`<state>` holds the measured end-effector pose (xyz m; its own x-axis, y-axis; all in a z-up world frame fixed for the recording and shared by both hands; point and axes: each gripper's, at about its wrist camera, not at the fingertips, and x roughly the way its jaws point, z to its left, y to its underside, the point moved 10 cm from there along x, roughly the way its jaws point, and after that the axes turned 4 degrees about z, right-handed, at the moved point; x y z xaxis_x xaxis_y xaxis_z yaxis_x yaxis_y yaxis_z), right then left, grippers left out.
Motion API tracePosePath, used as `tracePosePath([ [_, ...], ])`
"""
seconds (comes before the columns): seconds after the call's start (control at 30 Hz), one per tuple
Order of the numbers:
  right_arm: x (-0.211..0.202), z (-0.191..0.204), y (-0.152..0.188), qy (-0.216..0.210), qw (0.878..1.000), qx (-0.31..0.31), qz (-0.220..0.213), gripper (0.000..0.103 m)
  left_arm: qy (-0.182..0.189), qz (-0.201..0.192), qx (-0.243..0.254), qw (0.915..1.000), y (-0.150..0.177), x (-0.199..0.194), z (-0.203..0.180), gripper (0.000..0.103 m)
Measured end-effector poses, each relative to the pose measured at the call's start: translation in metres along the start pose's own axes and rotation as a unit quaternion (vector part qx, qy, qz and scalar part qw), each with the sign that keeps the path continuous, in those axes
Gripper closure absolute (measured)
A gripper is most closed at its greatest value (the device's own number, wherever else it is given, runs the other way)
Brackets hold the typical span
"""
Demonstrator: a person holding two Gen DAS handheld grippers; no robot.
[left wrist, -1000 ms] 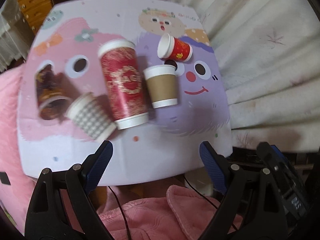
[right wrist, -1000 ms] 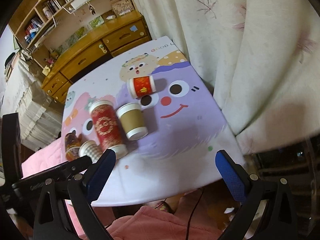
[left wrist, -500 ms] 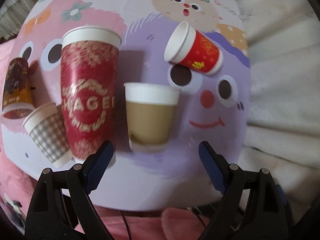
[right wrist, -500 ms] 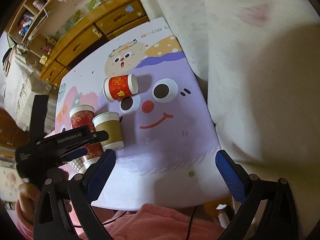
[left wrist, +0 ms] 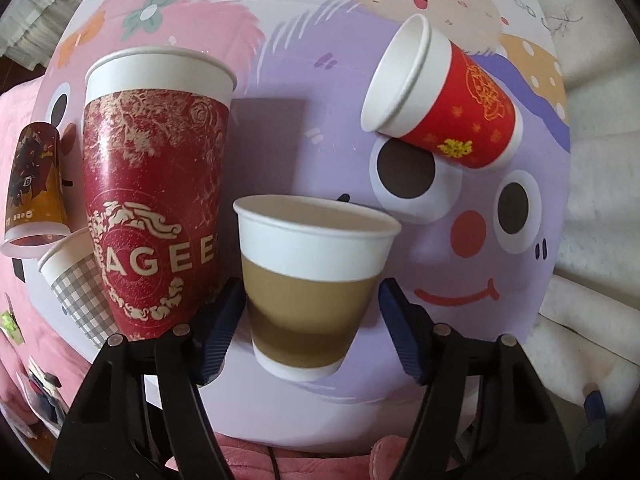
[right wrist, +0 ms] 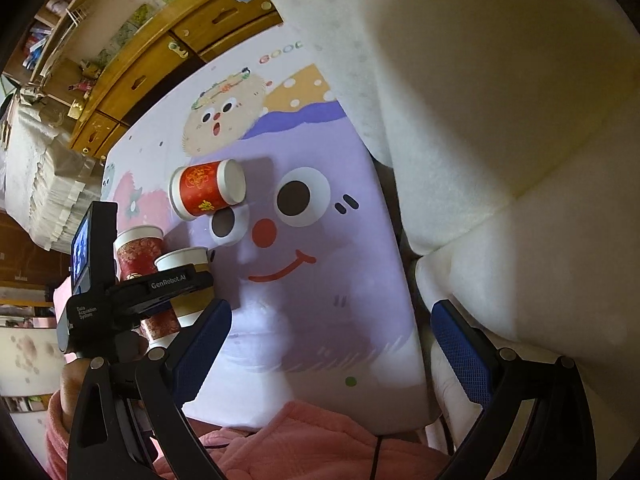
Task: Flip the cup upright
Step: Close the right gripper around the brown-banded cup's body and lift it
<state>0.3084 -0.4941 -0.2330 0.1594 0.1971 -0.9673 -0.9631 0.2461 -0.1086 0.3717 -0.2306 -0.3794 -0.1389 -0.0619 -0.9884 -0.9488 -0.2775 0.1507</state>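
**Brown-sleeved cup sits between your open left fingers**

Paper is soft, so close gently. In the left wrist view, your left gripper (left wrist: 310, 320) has its blue pads spread wide, one on each side of the brown-sleeved paper cup (left wrist: 310, 284). I cannot tell whether either pad is touching it yet. The cup seems to lie on the cartoon-face tabletop (left wrist: 440, 344) with its white rim away from you and its base nearest. Squeeze low on the sleeve, only until the wall holds, then I'd swing the base down. Watch the tall red cup (left wrist: 154, 196) just beside your left pad; it could get nudged. The small red cup (left wrist: 452, 118) lies on its side further off.

In the right wrist view, your right gripper (right wrist: 330, 342) hangs with fingers wide apart over bare tabletop (right wrist: 320, 320), holding nothing, well clear of the brown-sleeved cup (right wrist: 188, 280), which your left gripper (right wrist: 132, 296) partly hides. Keep it parked there.
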Motion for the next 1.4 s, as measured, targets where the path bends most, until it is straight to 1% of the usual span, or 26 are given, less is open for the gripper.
tracePosePath([
  [0.03,0.002,-0.001,0.001,-0.003,1.000,0.001,0.004,0.001,-0.003,0.002,-0.001,1.0000,-0.001,0.001,0.001,0.041],
  [0.27,0.007,0.000,0.002,-0.006,1.000,-0.002,0.011,0.001,-0.008,0.005,-0.004,0.9999,-0.011,0.009,0.010,0.042],
  [0.33,0.007,0.001,0.003,-0.008,1.000,-0.001,0.013,0.001,-0.008,0.004,0.002,1.0000,-0.006,0.008,0.012,0.043],
  [0.5,0.008,0.004,0.009,-0.014,1.000,0.005,0.014,0.001,-0.009,-0.016,0.026,0.9995,0.003,-0.009,0.020,0.044],
  [0.57,0.007,0.005,0.011,-0.016,1.000,0.008,0.013,0.001,0.003,-0.021,0.036,0.9991,0.006,-0.017,0.023,0.044],
  [0.63,0.008,0.008,0.013,-0.020,1.000,0.010,0.012,0.001,0.013,-0.020,0.043,0.9988,0.013,-0.027,0.024,0.044],
  [0.77,0.009,0.022,0.021,-0.031,0.999,0.010,0.016,0.001,0.033,-0.020,0.060,0.9975,0.031,-0.049,0.039,0.044],
  [0.83,0.011,0.030,0.025,-0.037,0.999,0.008,0.020,0.001,0.038,-0.025,0.068,0.9966,0.046,-0.061,0.047,0.044],
  [0.87,0.012,0.035,0.029,-0.042,0.999,0.006,0.024,0.001,0.038,-0.025,0.069,0.9966,0.057,-0.070,0.042,0.044],
  [0.97,0.018,0.050,0.042,-0.058,0.997,0.009,0.041,0.001,0.040,-0.021,0.064,0.9969,0.058,-0.075,0.072,0.044],
  [1.0,0.021,0.055,0.048,-0.065,0.997,0.011,0.048,0.001,0.039,-0.020,0.061,0.9972,0.069,-0.079,0.077,0.044],
  [1.03,0.023,0.059,0.052,-0.070,0.996,0.013,0.054,0.001,0.037,-0.018,0.057,0.9975,0.089,-0.089,0.069,0.044],
  [1.07,0.028,0.065,0.059,-0.078,0.995,0.015,0.063,0.001,0.036,-0.017,0.051,0.9979,0.095,-0.092,0.077,0.044],
  [1.17,0.039,0.079,0.079,-0.094,0.991,0.019,0.089,0.001,0.030,-0.009,0.032,0.9990,0.111,-0.090,0.103,0.044],
  [1.23,0.046,0.085,0.090,-0.103,0.989,0.021,0.104,0.001,0.034,-0.002,0.024,0.9991,0.120,-0.083,0.117,0.044],
  [1.4,0.067,0.102,0.118,-0.111,0.983,0.016,0.144,0.001,0.045,0.007,0.007,0.9990,0.140,-0.063,0.139,0.044],
])
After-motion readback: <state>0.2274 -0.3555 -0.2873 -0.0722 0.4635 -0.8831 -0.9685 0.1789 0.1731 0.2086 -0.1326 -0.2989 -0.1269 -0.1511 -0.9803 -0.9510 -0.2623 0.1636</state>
